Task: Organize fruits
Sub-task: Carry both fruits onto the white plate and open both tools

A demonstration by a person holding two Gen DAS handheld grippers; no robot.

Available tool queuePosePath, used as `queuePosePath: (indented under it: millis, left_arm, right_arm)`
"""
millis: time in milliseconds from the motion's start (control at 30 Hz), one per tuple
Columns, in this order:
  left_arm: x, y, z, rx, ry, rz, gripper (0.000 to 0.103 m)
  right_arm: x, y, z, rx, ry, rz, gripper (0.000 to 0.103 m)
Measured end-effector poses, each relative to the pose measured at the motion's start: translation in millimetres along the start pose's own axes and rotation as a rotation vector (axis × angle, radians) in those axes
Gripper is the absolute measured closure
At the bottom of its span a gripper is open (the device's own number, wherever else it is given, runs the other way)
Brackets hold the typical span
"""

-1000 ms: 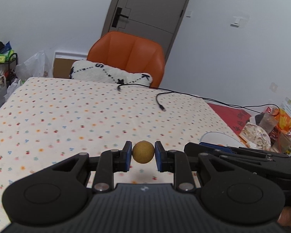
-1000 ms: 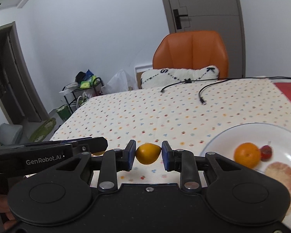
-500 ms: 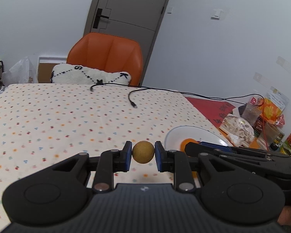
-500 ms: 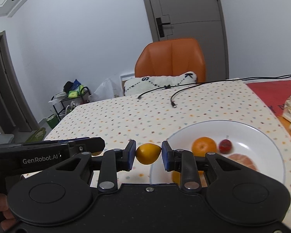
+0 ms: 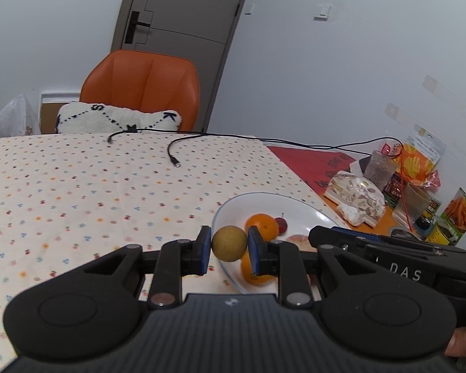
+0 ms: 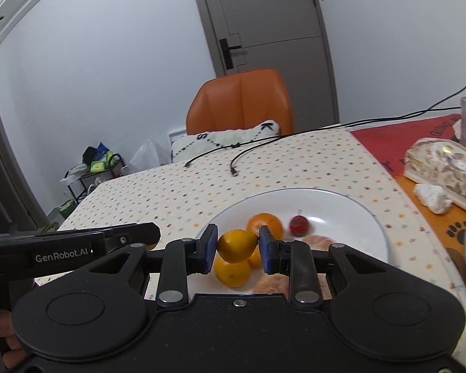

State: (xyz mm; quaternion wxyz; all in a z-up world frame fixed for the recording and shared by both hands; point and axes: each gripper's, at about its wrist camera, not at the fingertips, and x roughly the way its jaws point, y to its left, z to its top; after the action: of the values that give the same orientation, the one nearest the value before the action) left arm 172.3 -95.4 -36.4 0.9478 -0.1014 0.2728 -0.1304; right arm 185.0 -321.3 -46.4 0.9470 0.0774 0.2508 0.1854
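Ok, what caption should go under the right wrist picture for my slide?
Right hand-held gripper carries a lemon above a white plate of oranges.

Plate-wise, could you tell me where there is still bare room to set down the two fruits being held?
The white plate is bare along its far and right side, beyond the cherry and the orange. Its near left part is crowded with a second orange and peeled segments. The dotted tablecloth left of the plate, up to the black cable, is also open.
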Motion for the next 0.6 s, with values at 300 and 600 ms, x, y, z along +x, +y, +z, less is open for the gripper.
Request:
queuePosePath:
  millis: [300, 600]
  left_arm:
    - [11, -21, -5, 0.022, 0.025, -0.032, 0.080]
    - [19, -32, -10, 0.034, 0.053, -0.050, 0.079]
  right_arm:
    - [-10, -24, -4, 0.032, -0.012, -0.030, 0.076]
    - [-11, -39, -7, 0.060, -0.017, -0.044, 0.076]
